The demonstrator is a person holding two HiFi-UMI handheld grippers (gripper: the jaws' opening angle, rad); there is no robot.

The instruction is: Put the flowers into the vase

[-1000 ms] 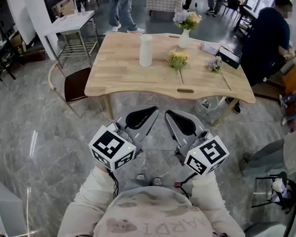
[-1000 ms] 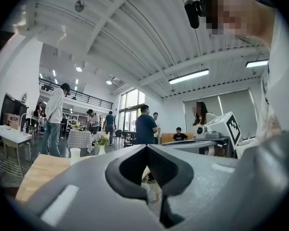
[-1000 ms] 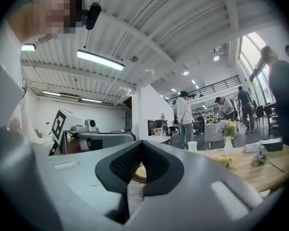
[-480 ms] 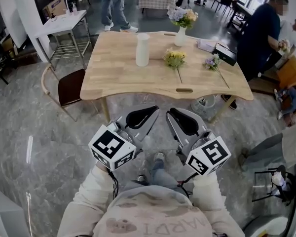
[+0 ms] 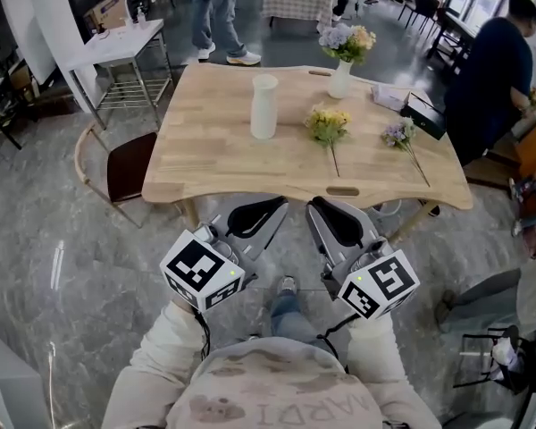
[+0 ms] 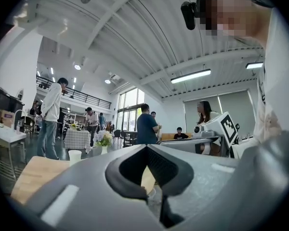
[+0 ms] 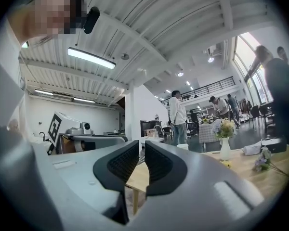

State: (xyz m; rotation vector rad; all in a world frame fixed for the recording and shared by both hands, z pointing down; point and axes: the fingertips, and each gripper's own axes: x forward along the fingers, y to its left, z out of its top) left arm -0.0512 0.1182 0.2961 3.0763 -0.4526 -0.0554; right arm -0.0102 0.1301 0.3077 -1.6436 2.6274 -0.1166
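A tall white empty vase [image 5: 263, 106] stands upright on the wooden table [image 5: 214, 168]. A yellow flower [image 5: 327, 125] and a purple flower [image 5: 399, 134] lie flat on the table to its right. My left gripper [image 5: 259, 214] and right gripper [image 5: 335, 220] hover side by side short of the table's near edge, both shut and holding nothing. The left gripper view shows the left gripper [image 6: 148, 150] with the white vase [image 6: 74, 157] far off. The right gripper view shows the right gripper [image 7: 142, 147] with the purple flower [image 7: 263, 160] on the table.
A small white vase filled with flowers [image 5: 341, 77] stands at the table's far side, near a black box [image 5: 424, 114]. A chair [image 5: 125, 164] sits at the table's left. A person in dark blue [image 5: 491, 70] is at the right end; others stand beyond.
The table has come slightly closer and lower in the head view. Both grippers keep the same pose, shut and side by side.
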